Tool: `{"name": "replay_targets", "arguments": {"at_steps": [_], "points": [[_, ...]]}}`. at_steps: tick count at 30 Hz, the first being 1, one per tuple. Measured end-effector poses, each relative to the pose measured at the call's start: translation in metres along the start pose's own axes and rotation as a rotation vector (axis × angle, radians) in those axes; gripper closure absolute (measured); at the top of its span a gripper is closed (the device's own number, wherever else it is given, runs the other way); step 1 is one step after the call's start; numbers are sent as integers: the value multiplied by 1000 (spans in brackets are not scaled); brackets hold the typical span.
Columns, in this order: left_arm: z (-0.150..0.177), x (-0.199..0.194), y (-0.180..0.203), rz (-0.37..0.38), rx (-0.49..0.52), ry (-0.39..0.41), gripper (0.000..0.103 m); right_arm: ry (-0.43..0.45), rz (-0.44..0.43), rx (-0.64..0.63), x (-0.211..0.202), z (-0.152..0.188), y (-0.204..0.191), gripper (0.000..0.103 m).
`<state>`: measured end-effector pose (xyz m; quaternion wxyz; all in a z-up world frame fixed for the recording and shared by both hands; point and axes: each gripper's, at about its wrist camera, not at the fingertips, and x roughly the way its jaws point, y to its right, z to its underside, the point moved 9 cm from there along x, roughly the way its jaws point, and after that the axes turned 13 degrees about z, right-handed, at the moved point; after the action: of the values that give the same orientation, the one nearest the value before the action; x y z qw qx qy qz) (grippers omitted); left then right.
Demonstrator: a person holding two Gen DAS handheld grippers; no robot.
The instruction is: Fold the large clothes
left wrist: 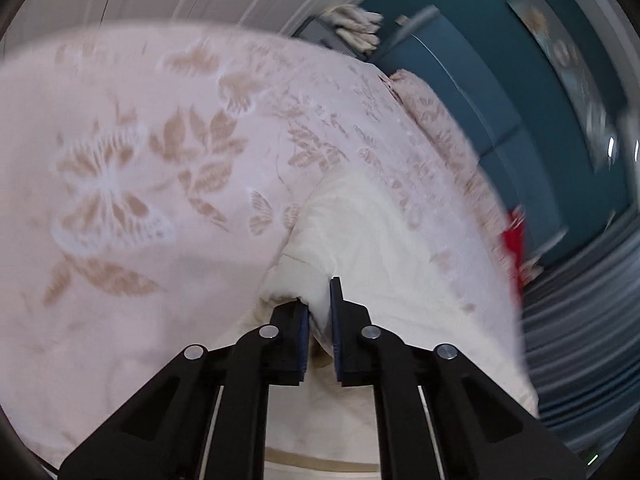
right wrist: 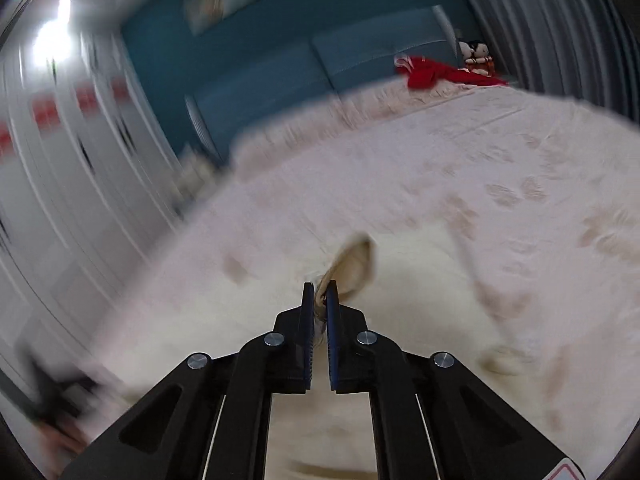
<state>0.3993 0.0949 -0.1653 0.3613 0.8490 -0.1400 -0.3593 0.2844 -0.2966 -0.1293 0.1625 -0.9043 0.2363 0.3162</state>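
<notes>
A cream garment (left wrist: pixel 360 232) lies on a pink bedspread with a leaf and butterfly print (left wrist: pixel 140 152). My left gripper (left wrist: pixel 320 296) is shut on a thick fold of the cream cloth, which bulges out past the fingertips. In the right wrist view my right gripper (right wrist: pixel 320 294) is shut on a tan edge of the same garment (right wrist: pixel 356 264), which stands up in a loop beyond the fingers. The cream cloth (right wrist: pixel 256 312) spreads below both arms. Both views are motion-blurred.
The bed (right wrist: pixel 520 168) fills most of both views. A teal headboard (right wrist: pixel 280 76) and teal wall stand at its far end. A red cloth (right wrist: pixel 432 72) and a small doll (right wrist: pixel 476 58) lie by the headboard. White wardrobe doors (right wrist: pixel 60 184) are at the left, curtains (right wrist: pixel 540 20) at the right.
</notes>
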Motion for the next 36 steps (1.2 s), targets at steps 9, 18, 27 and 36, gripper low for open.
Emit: {"name": "replay_targets", "arguments": {"at_steps": [9, 18, 27, 36], "points": [[38, 20, -22, -175, 203, -53, 96, -207, 64, -25, 53, 67, 19, 99], [43, 22, -21, -224, 283, -66, 93, -249, 51, -9, 57, 74, 29, 98], [4, -64, 91, -164, 535, 98, 57, -64, 45, -46, -40, 14, 2, 77], [77, 67, 102, -189, 604, -191, 65, -211, -18, -270, 27, 68, -94, 91]]}}
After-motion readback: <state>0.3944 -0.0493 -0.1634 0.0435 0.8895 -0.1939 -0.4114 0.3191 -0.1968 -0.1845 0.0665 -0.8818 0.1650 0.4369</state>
